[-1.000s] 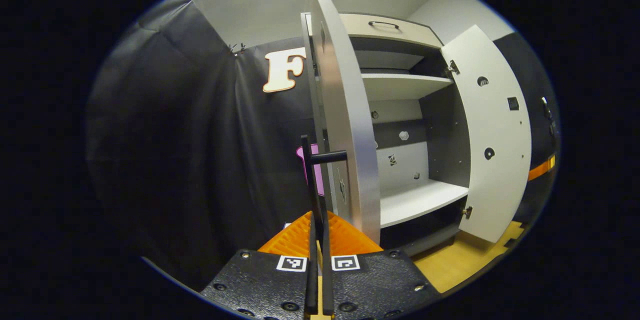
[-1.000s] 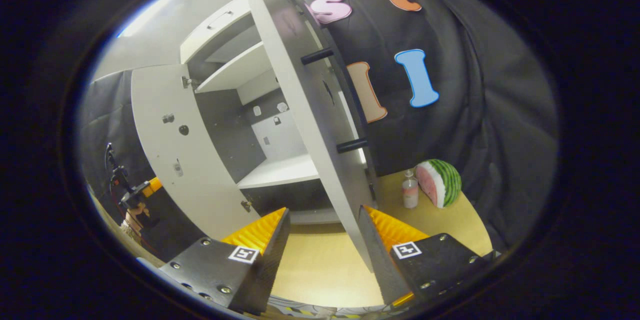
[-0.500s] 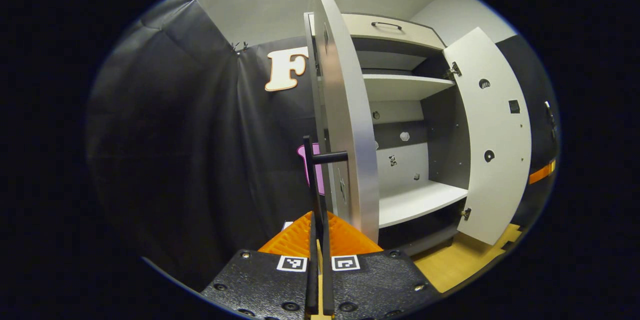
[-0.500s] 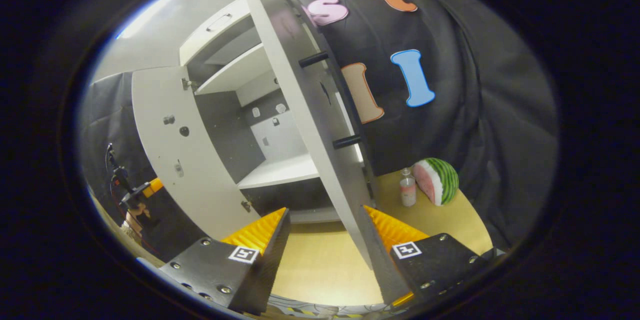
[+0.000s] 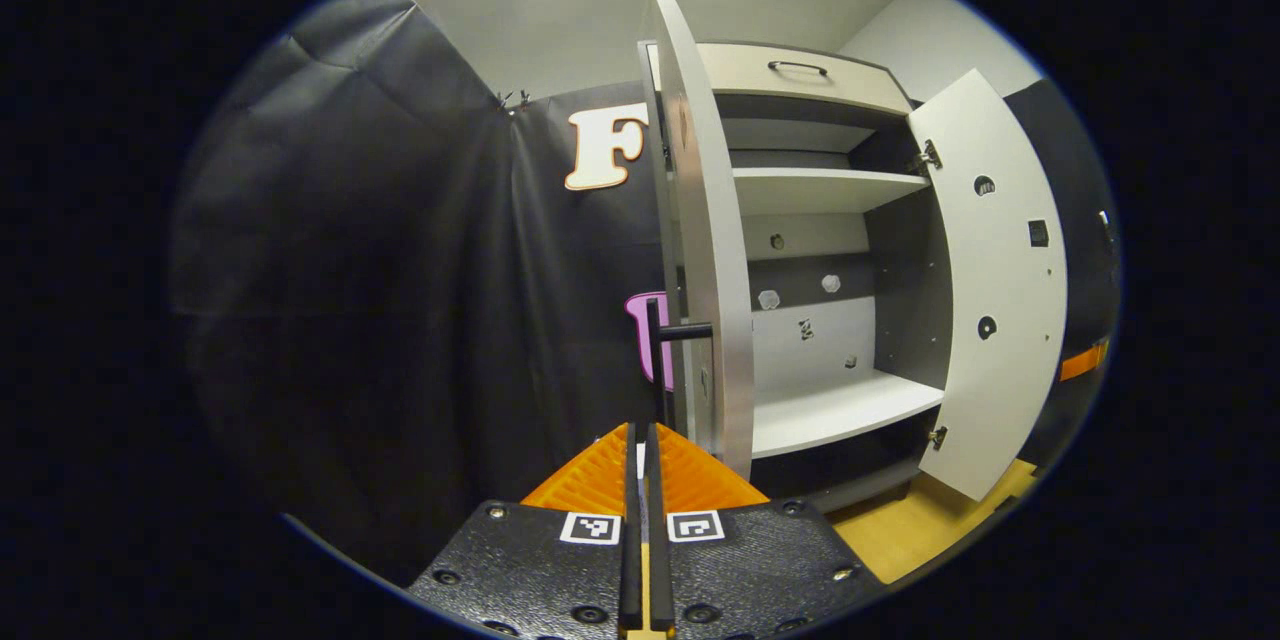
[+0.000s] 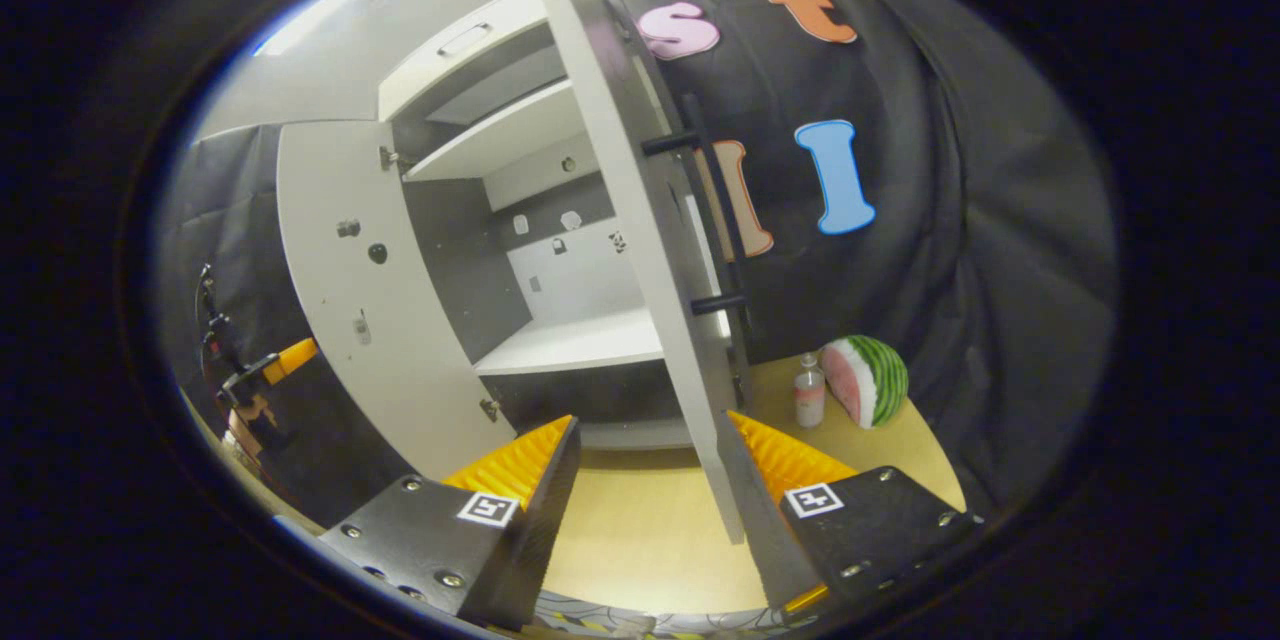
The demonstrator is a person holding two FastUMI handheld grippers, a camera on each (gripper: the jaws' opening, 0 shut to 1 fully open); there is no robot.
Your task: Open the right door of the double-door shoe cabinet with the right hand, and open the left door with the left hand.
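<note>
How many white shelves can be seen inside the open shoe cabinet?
2. The upper shelf sits below the drawer; the lower shelf sits near the cabinet's bottom. The left door may hide more.

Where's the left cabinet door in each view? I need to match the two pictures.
Left gripper view: the left door stands nearly edge-on at centre, running from top to bottom.
Right gripper view: the left door is the pale panel on the left, swung open with its inner face showing.
Shared landmark: the lower white shelf inside the cabinet.
</note>
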